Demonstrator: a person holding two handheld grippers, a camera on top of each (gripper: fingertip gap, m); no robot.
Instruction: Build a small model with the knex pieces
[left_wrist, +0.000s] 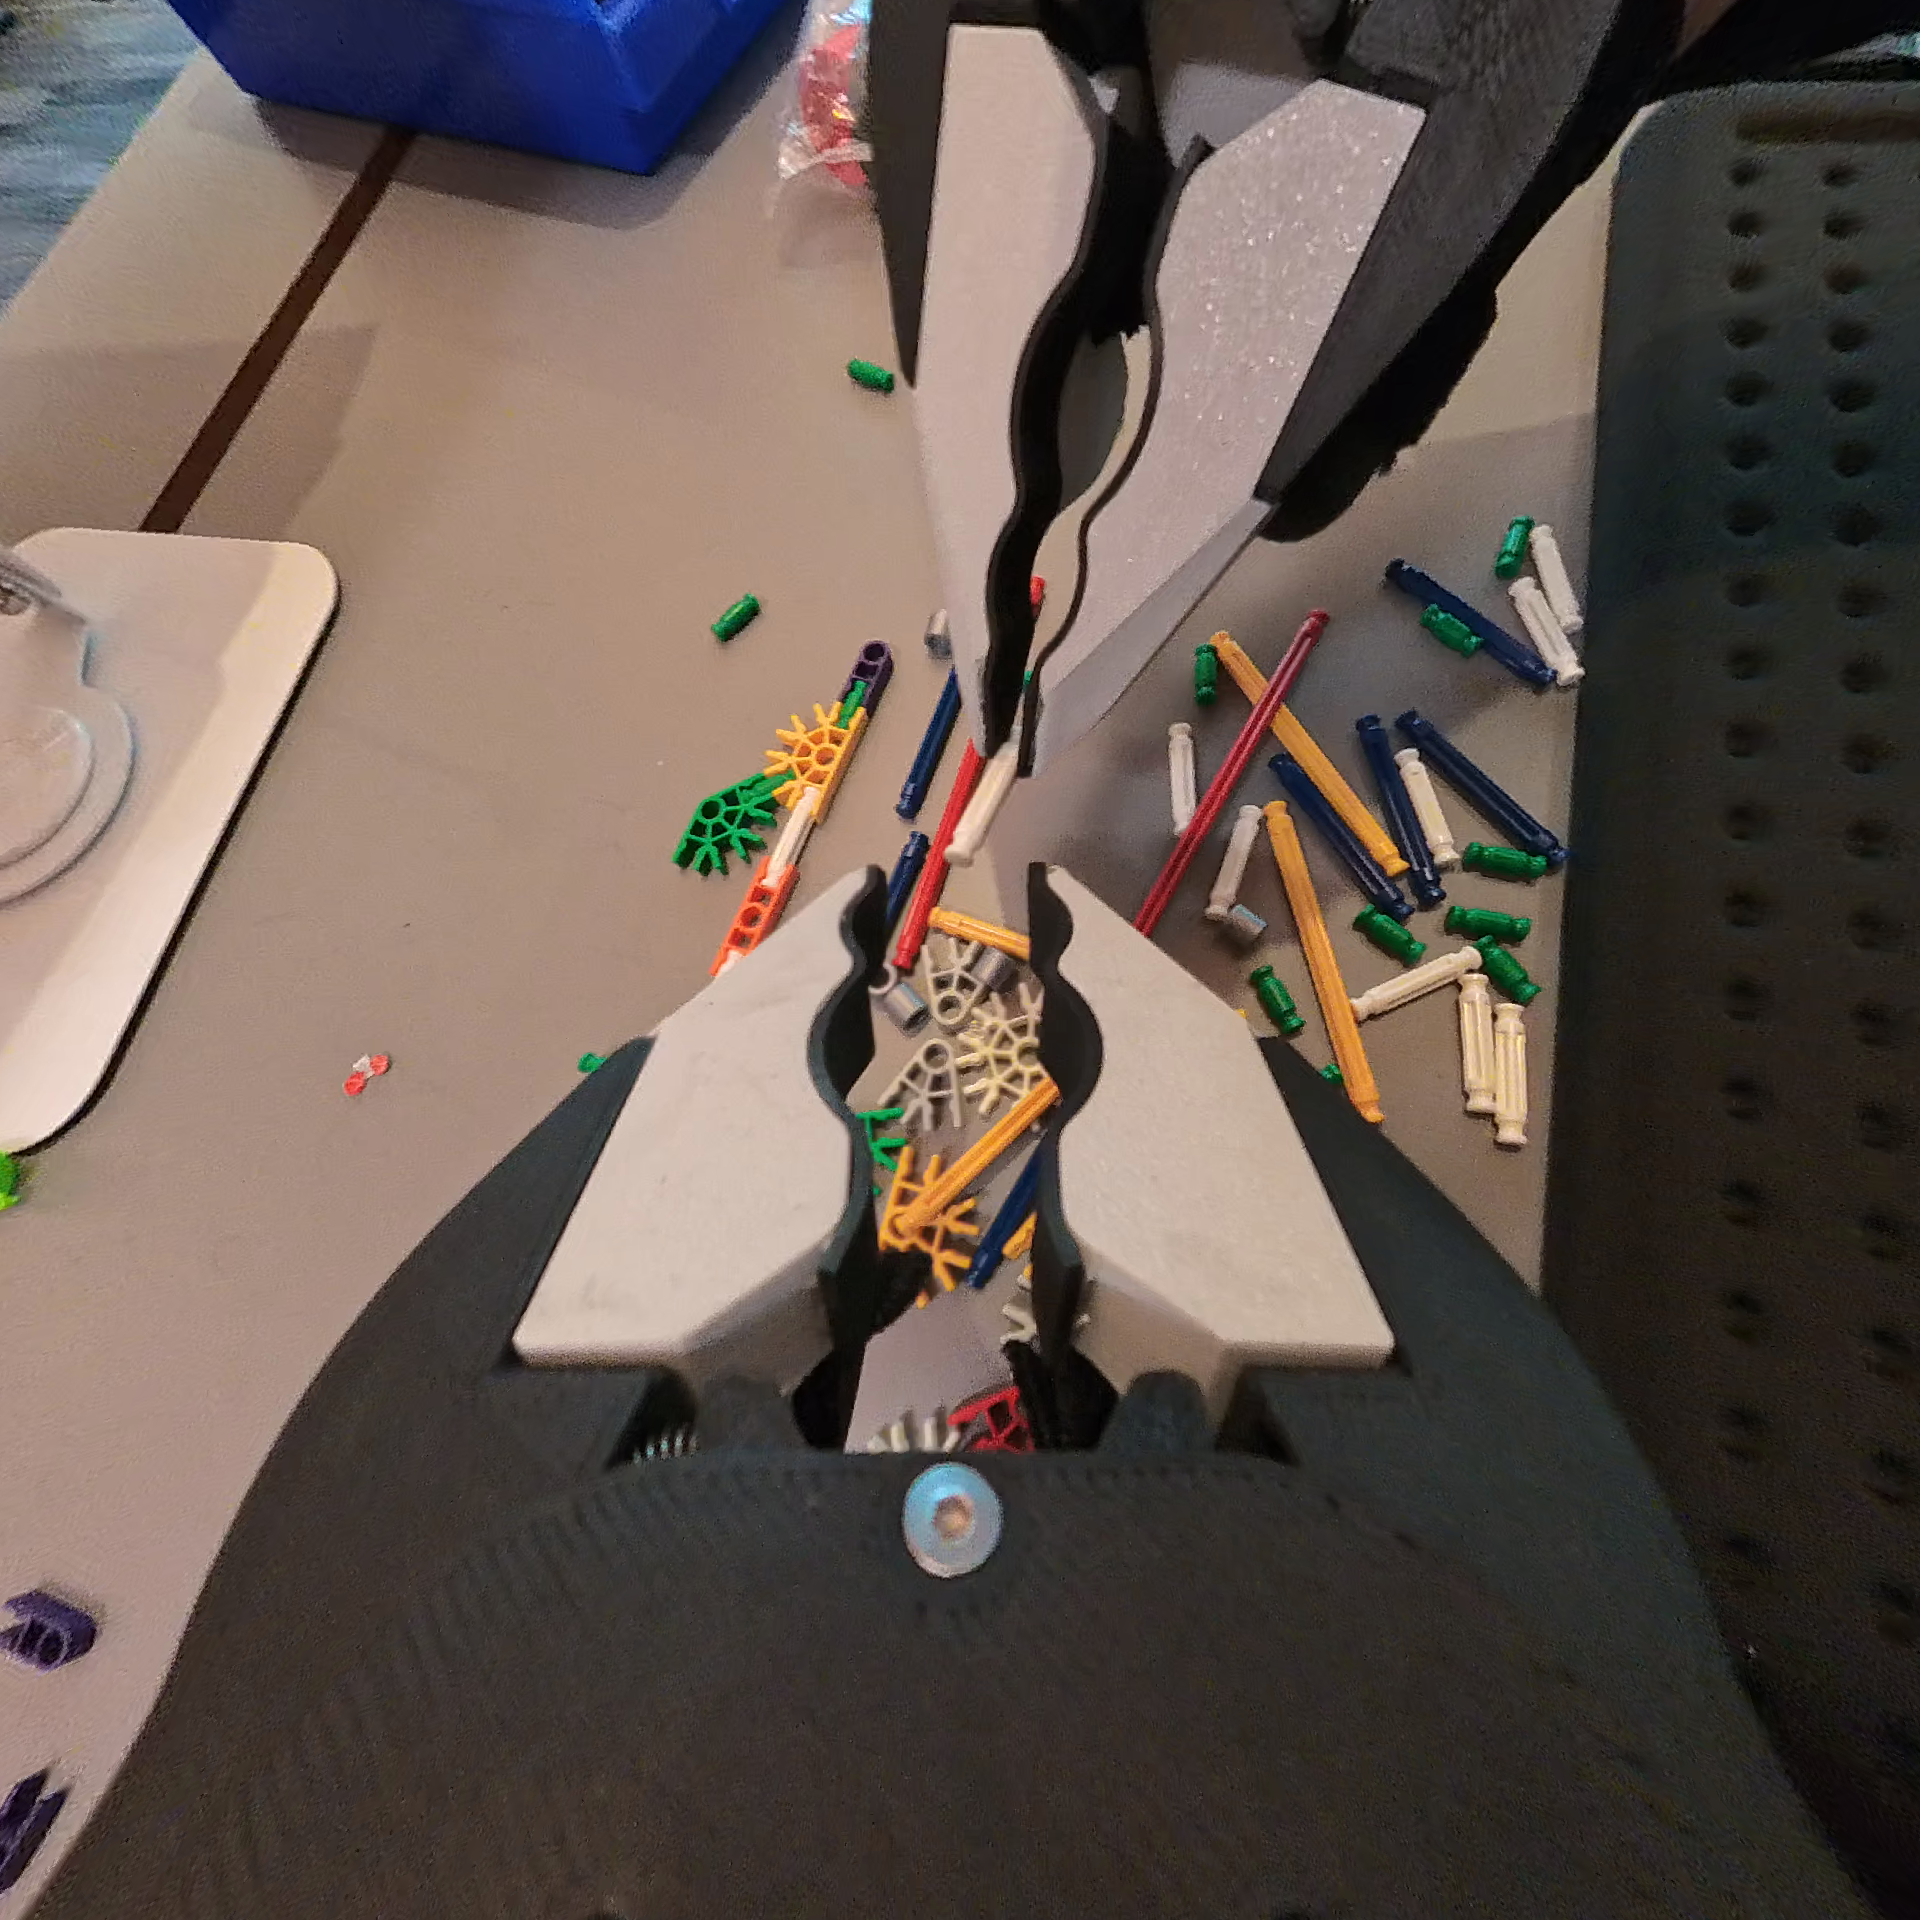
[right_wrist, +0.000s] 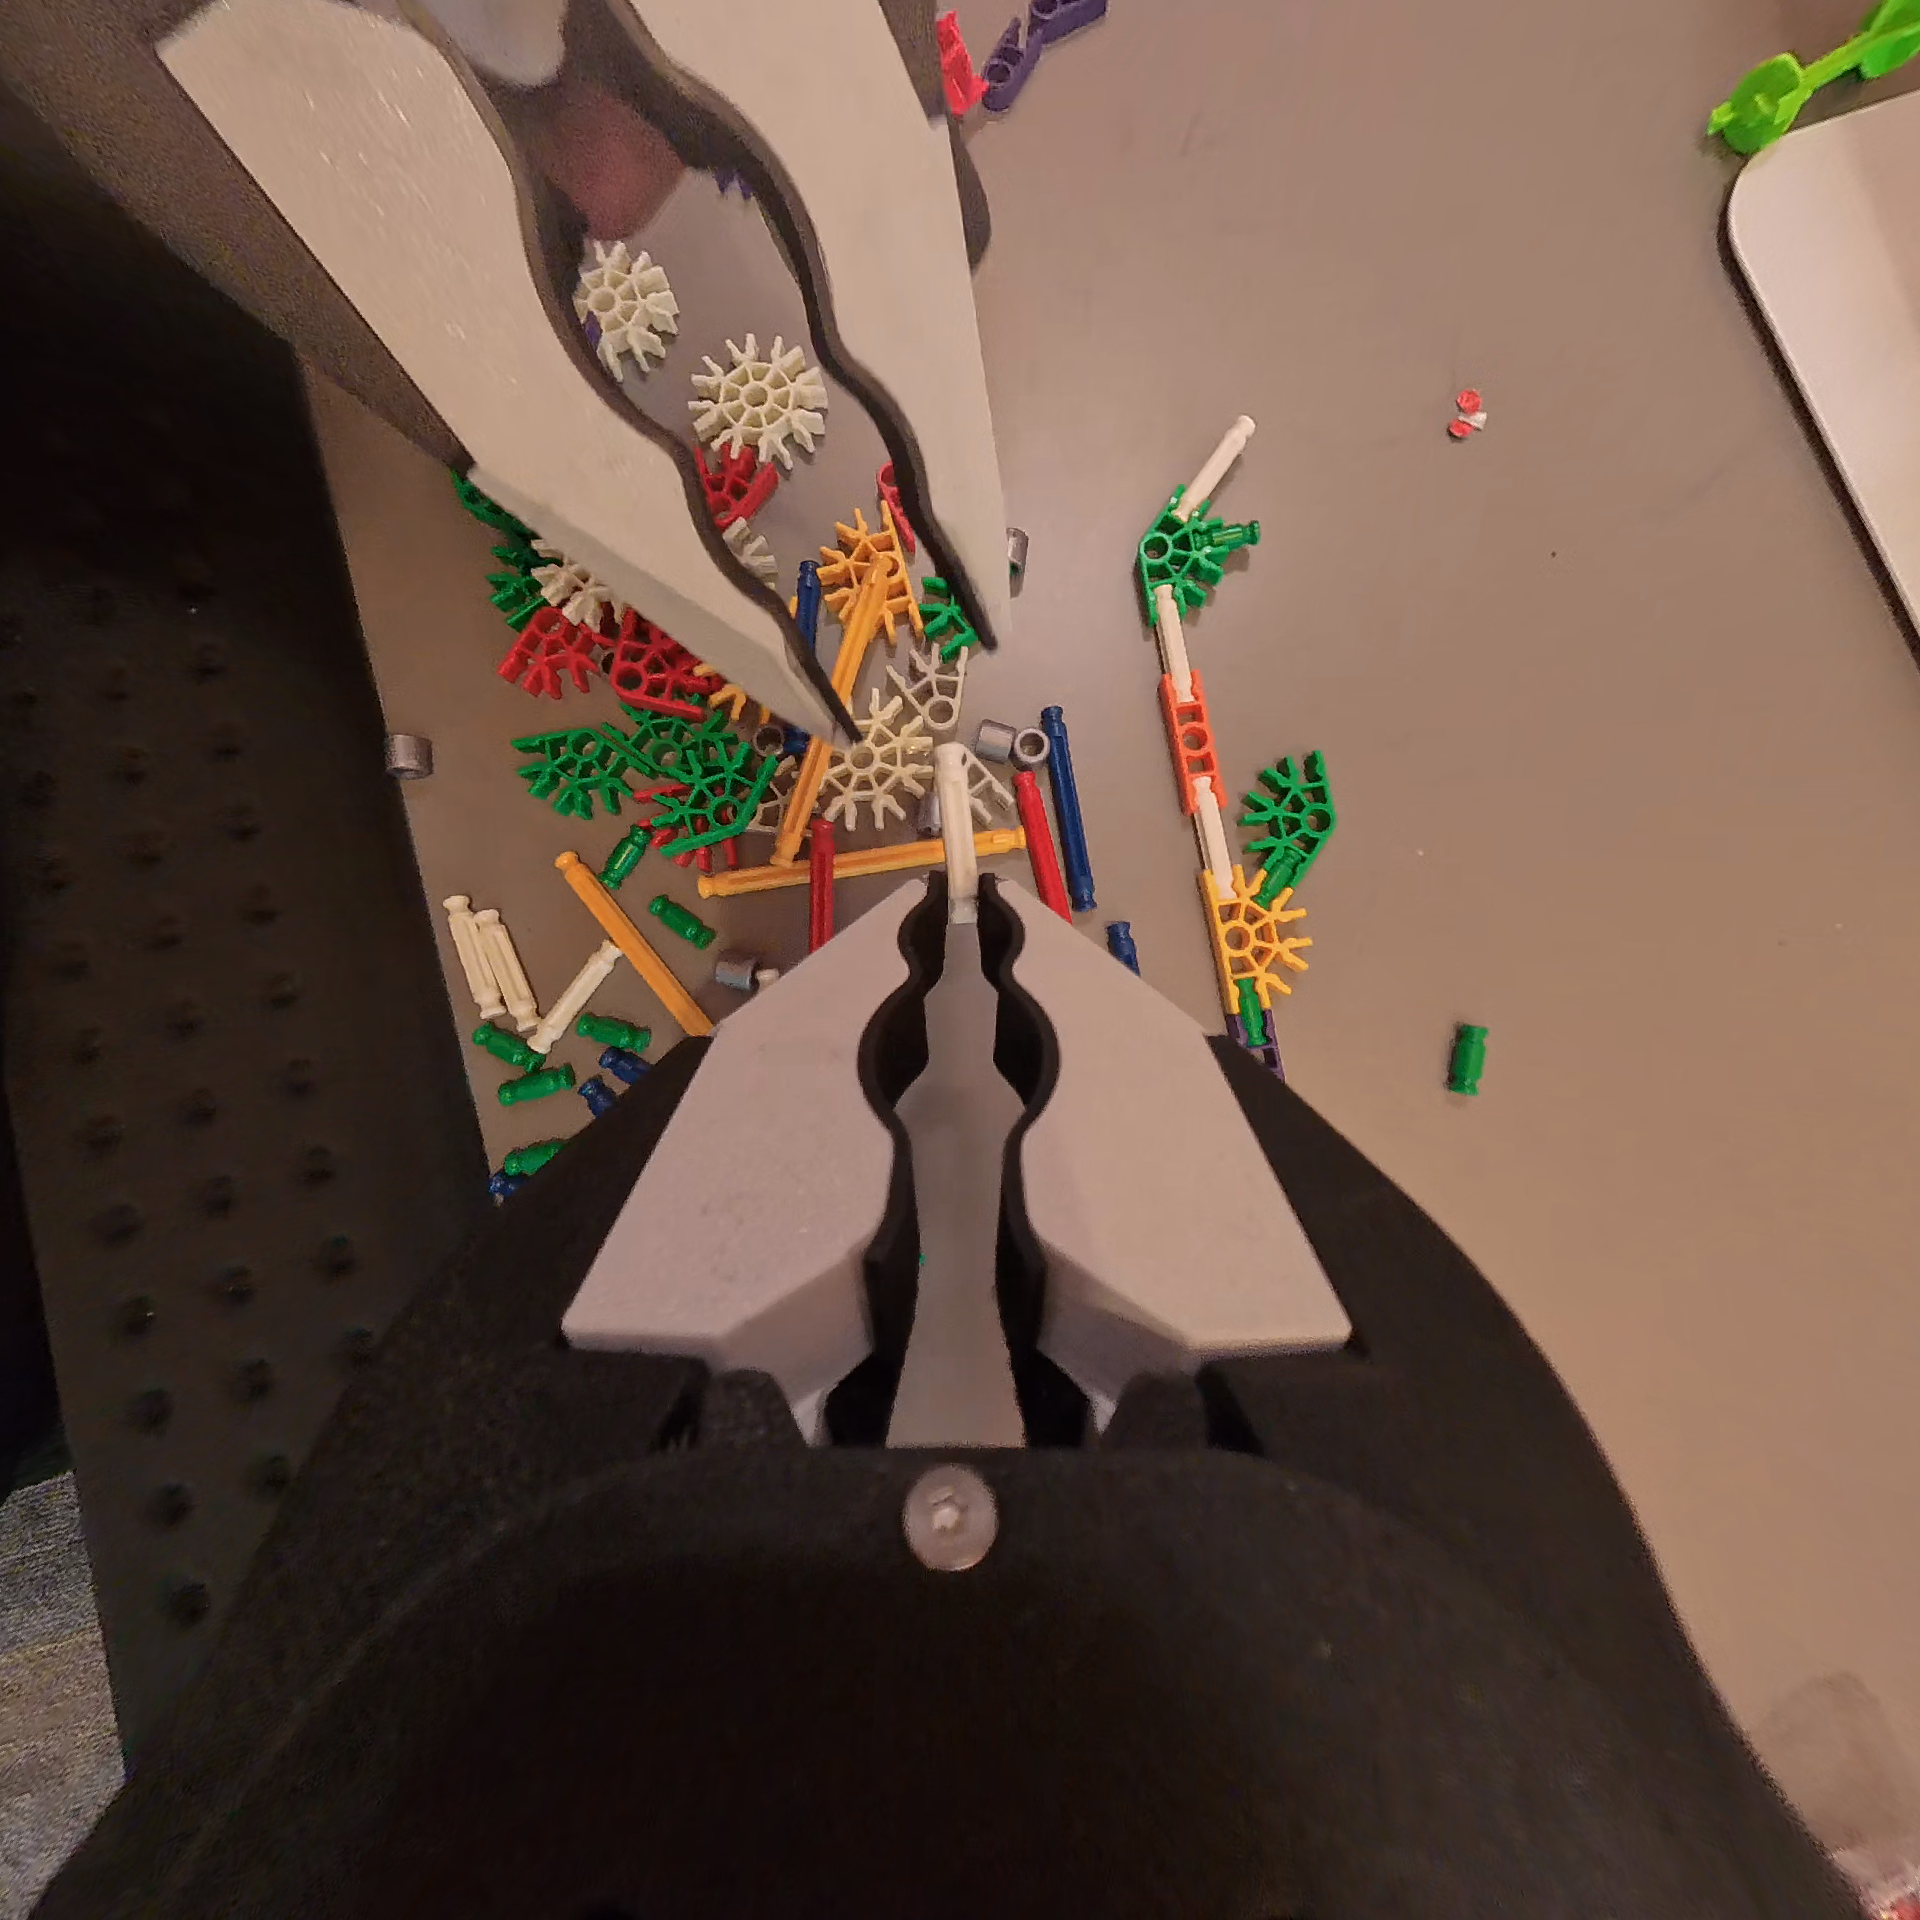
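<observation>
My right gripper (right_wrist: 961, 888) is shut on a short white rod (right_wrist: 954, 821) that sticks out past its tips. In the left wrist view it (left_wrist: 1003, 748) comes down from the top with the rod (left_wrist: 982, 805) pointing at my left gripper. My left gripper (left_wrist: 954, 878) is open and empty, just above a pile of snowflake connectors (left_wrist: 966, 1049) and rods. In the right wrist view it (right_wrist: 916, 686) hovers over the same pile (right_wrist: 873, 769). A built chain of green, yellow and orange connectors (left_wrist: 795, 800) (right_wrist: 1216, 790) lies beside the pile.
Loose blue, yellow, red, white and green rods (left_wrist: 1351, 831) lie scattered on the grey table. A black perforated panel (left_wrist: 1766, 727) (right_wrist: 156, 831) borders that side. A white board (left_wrist: 156, 779) (right_wrist: 1839, 312) and a blue bin (left_wrist: 499, 62) stand farther off. The tips of both grippers are at nearly the same place. Left tips and right tips are each some 20 cm from the black perforated panel (left_wrist: 1766, 727).
</observation>
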